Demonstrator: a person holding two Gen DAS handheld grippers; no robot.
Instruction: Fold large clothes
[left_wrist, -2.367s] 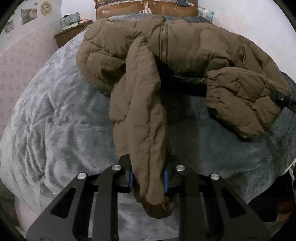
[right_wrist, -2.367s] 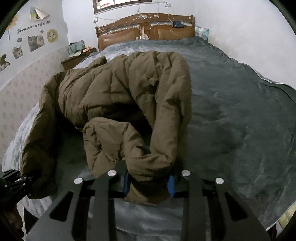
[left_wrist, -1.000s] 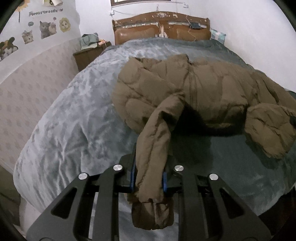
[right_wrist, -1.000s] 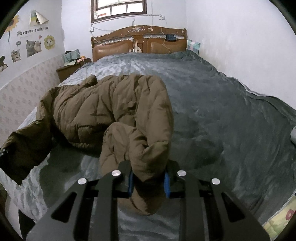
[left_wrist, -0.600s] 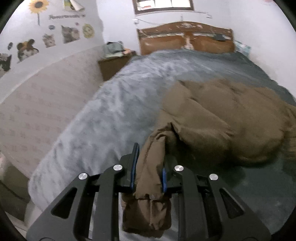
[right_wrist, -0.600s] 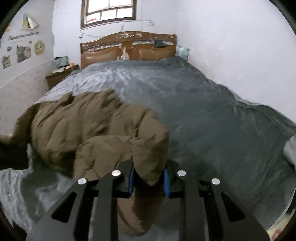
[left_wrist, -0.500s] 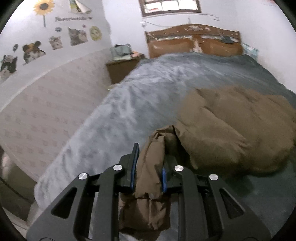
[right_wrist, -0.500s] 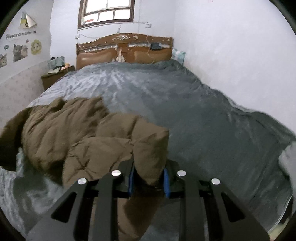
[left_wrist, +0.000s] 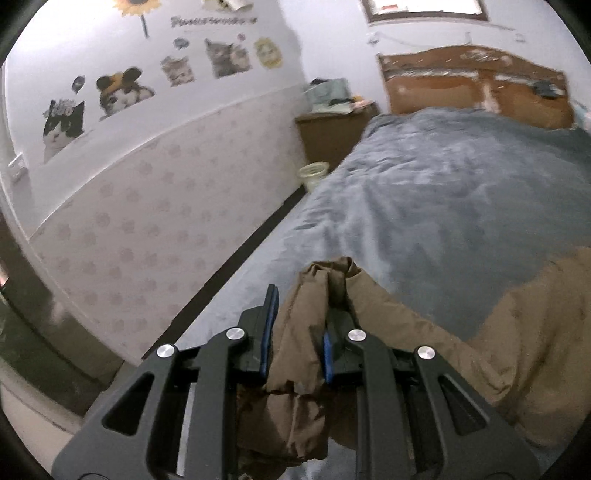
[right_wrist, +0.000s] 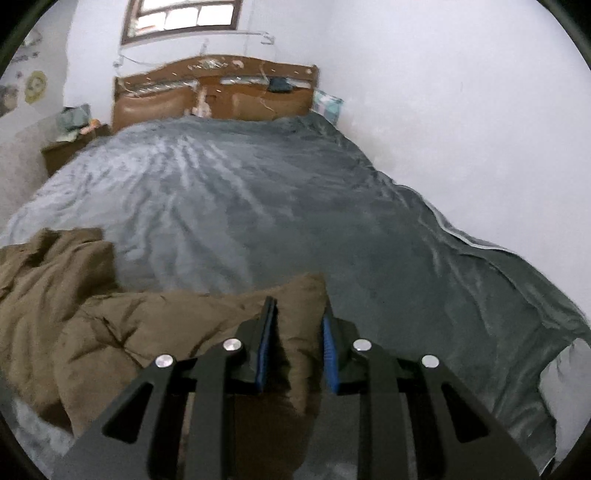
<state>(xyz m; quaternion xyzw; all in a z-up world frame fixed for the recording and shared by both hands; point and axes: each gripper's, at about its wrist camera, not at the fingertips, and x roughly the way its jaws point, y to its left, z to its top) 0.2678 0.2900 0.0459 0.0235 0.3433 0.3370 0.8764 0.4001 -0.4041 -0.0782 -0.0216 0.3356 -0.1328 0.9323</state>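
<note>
A large brown padded jacket (left_wrist: 524, 332) lies at the near end of a bed with a grey blanket (left_wrist: 461, 192). My left gripper (left_wrist: 297, 325) is shut on a bunched sleeve end of the jacket, which hangs down below the jaws. My right gripper (right_wrist: 297, 332) is shut on another fold of the same jacket (right_wrist: 110, 332); the bulk spreads to its left over the blanket (right_wrist: 295, 206). Both grippers hold their parts near the bed's foot edge, the left one over the bed's left side.
A wooden headboard (right_wrist: 214, 92) stands at the far end. A nightstand (left_wrist: 332, 129) and a small bin (left_wrist: 314, 175) stand by the left wall with cat stickers. A white wall (right_wrist: 461, 129) runs along the bed's right side. A dark gap (left_wrist: 236, 262) runs between bed and left wall.
Both grippers have pulled back and apart with the jacket in them. The left view has swung toward the left wall; the jacket has slid toward the foot of the bed and spread wider.
</note>
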